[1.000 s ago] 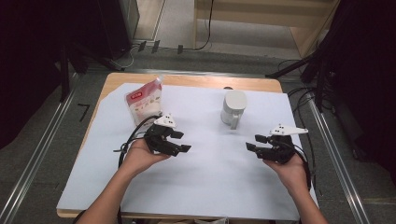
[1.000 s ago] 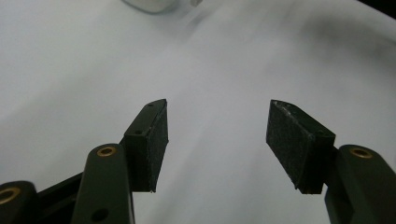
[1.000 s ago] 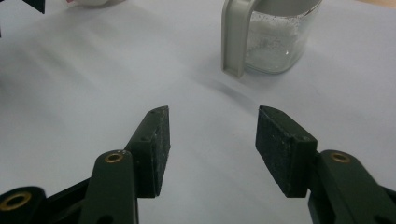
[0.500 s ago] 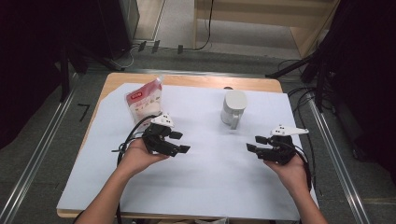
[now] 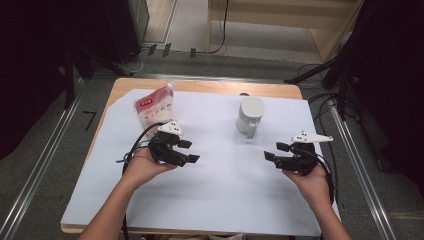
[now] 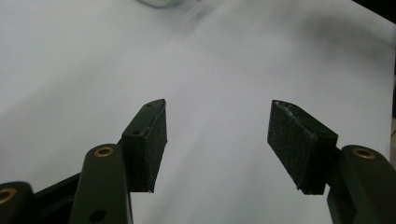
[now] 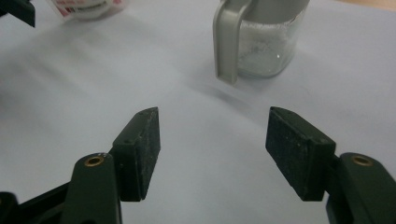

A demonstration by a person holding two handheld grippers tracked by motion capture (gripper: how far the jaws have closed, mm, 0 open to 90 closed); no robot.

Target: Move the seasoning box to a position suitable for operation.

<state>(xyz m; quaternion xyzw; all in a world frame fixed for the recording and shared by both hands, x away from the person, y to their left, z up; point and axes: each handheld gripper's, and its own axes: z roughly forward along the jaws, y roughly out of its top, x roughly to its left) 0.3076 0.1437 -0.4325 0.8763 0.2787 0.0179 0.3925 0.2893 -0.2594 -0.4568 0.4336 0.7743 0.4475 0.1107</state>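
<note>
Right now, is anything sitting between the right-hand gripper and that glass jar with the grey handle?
Nothing visible does. The right gripper, jaws just opened and empty, faces the jar across bare white paper.

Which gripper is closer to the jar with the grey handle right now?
Right. The right gripper sits just below and right of the jar, fingers open and pointed toward it. The left gripper is farther off to the jar's lower left, nearer the pouch.

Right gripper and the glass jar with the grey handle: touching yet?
Apart. In the right gripper view, bare white sheet lies between the open right gripper and the jar; the high view shows the same gap.
</note>
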